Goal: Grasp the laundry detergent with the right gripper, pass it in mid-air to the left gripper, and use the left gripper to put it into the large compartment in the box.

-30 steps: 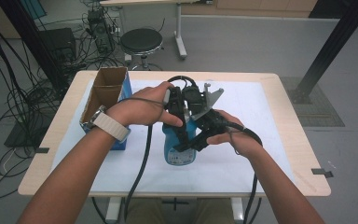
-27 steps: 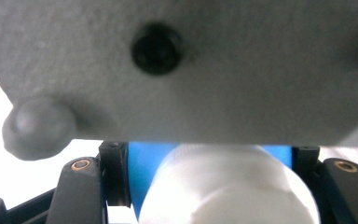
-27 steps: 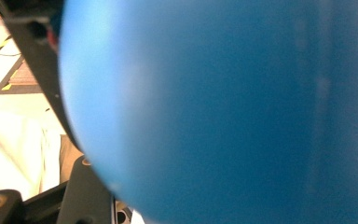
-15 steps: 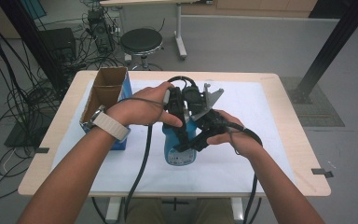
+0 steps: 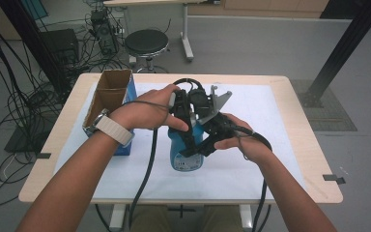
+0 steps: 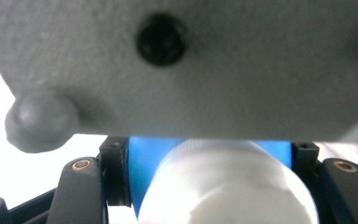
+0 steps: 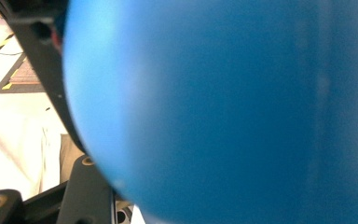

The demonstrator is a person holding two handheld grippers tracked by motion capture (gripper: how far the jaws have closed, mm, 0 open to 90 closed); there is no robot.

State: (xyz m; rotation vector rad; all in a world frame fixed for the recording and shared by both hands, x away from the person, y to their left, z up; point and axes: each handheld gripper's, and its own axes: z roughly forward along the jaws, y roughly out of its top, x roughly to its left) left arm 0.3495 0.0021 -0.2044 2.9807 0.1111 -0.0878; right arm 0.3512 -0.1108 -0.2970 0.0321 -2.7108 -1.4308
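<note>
Grey floor (image 5: 270, 53), round stool (image 5: 146, 42) behind wooden table (image 5: 299, 125) (cables (image 5: 24, 96) left)

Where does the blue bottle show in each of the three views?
High view: the blue bottle lies at table centre, between both grippers.
Left gripper view: bottom centre, its white cap toward the camera, blue body between the black jaws.
Right gripper view: its blue body covers most of the frame, very close and blurred.
Shared landmark: the white table cover, seen at the left edge of both gripper views.
</note>
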